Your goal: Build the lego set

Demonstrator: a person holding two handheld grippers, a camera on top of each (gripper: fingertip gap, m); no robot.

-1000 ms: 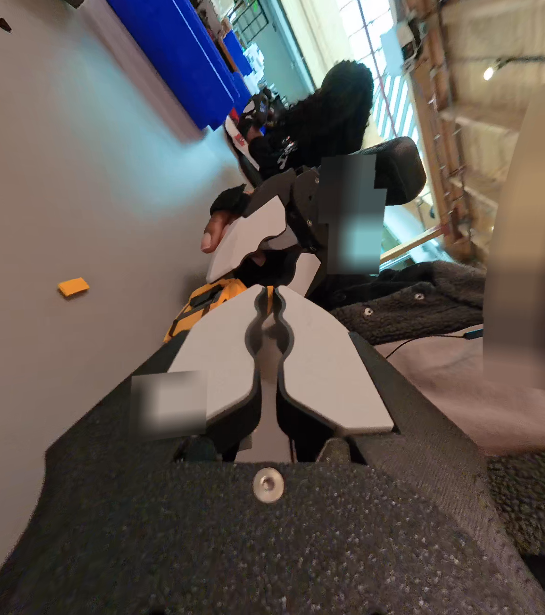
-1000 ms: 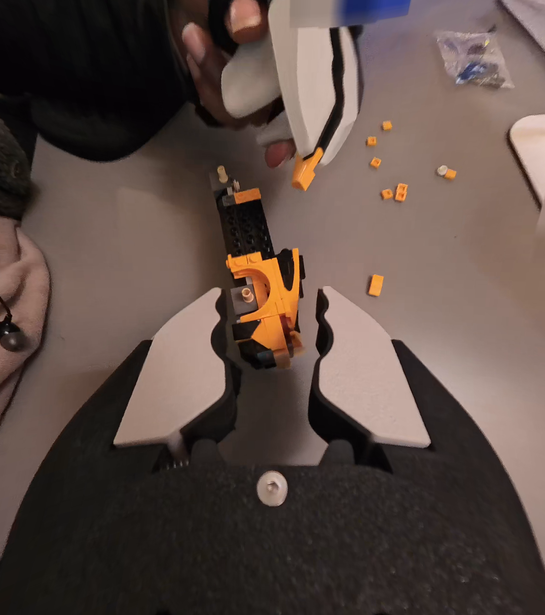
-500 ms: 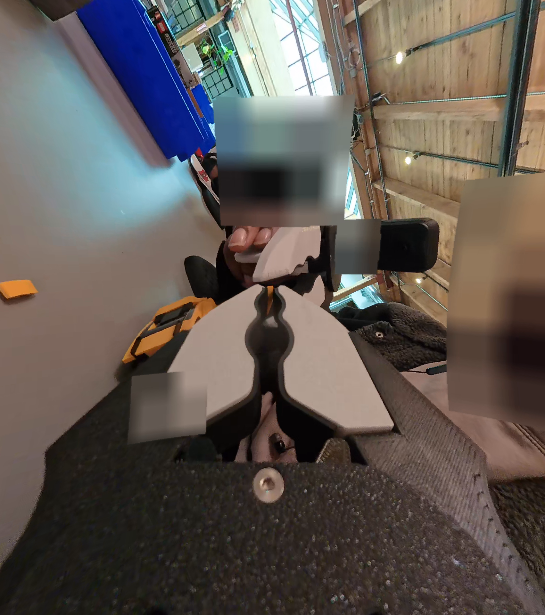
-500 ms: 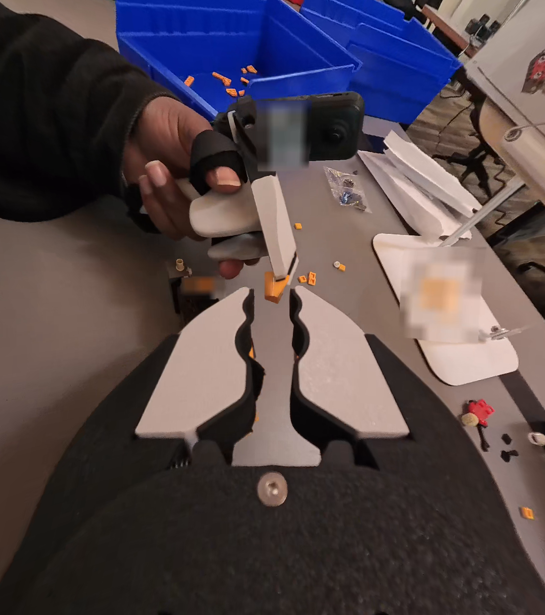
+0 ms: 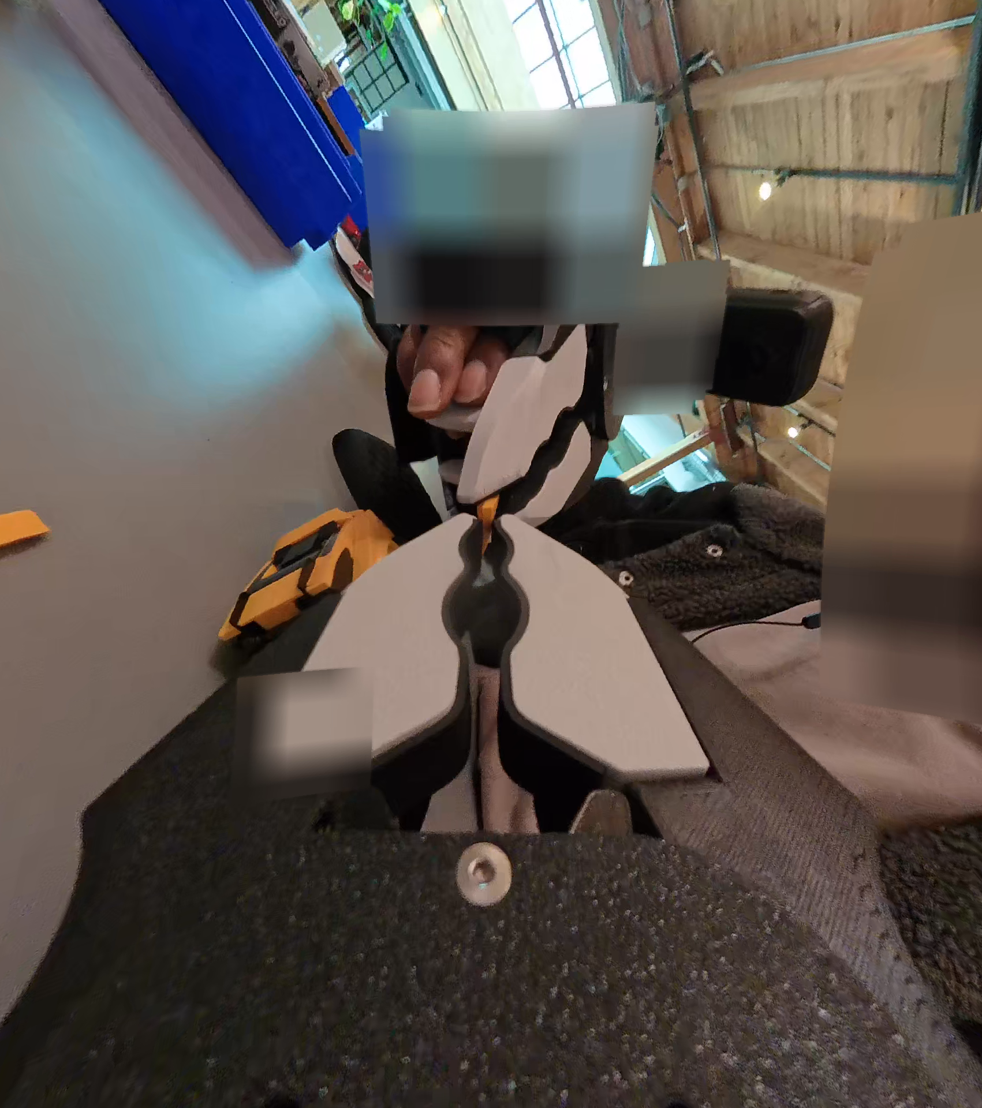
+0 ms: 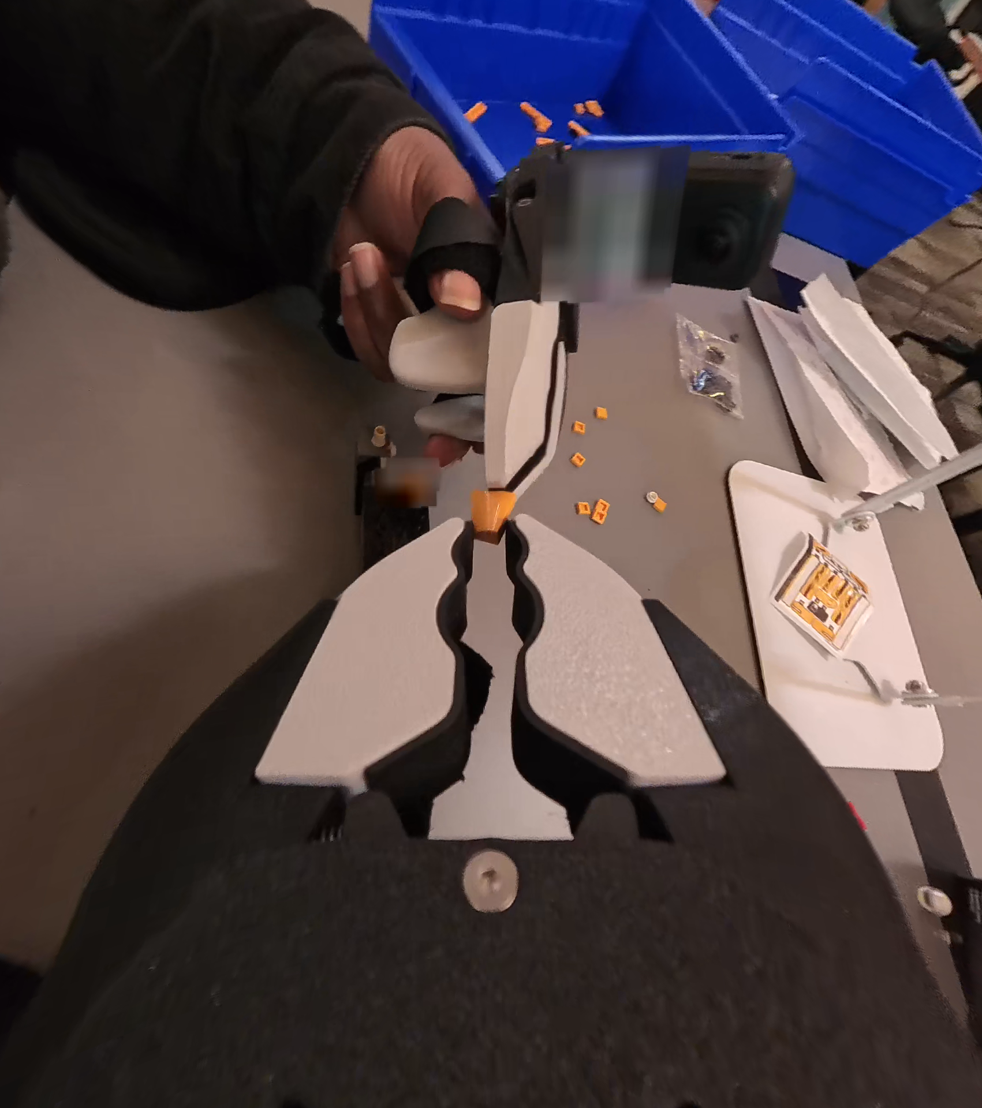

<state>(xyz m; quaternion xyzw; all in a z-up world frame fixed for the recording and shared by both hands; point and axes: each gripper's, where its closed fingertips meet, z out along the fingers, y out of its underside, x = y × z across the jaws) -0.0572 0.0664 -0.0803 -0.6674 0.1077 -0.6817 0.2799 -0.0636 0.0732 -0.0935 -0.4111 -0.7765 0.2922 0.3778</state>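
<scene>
A small orange brick piece (image 6: 489,512) hangs above the grey table (image 6: 146,539), held from both ends. My right gripper (image 6: 488,530) is shut on its lower end, with both fingertips pressing it. My left gripper (image 6: 500,485) comes down from above, held by a hand, and is shut on its upper end. In the left wrist view my left gripper (image 5: 485,530) pinches the thin orange piece (image 5: 487,515), and the right gripper (image 5: 494,497) meets it from the far side. An orange and black brick model (image 5: 302,569) lies on the table just left of the fingers.
Blue bins (image 6: 596,66) with orange pieces stand at the back. Loose small orange pieces (image 6: 593,509), a clear bag (image 6: 707,366), white papers (image 6: 854,384) and a white board (image 6: 836,689) lie at the right. An orange tile (image 5: 9,527) lies apart. A dark fleece jacket (image 5: 716,569) is near.
My right gripper left the orange and black model it stood open around, rose, and closed on the orange piece that my left gripper holds. The left gripper stayed shut on the piece.
</scene>
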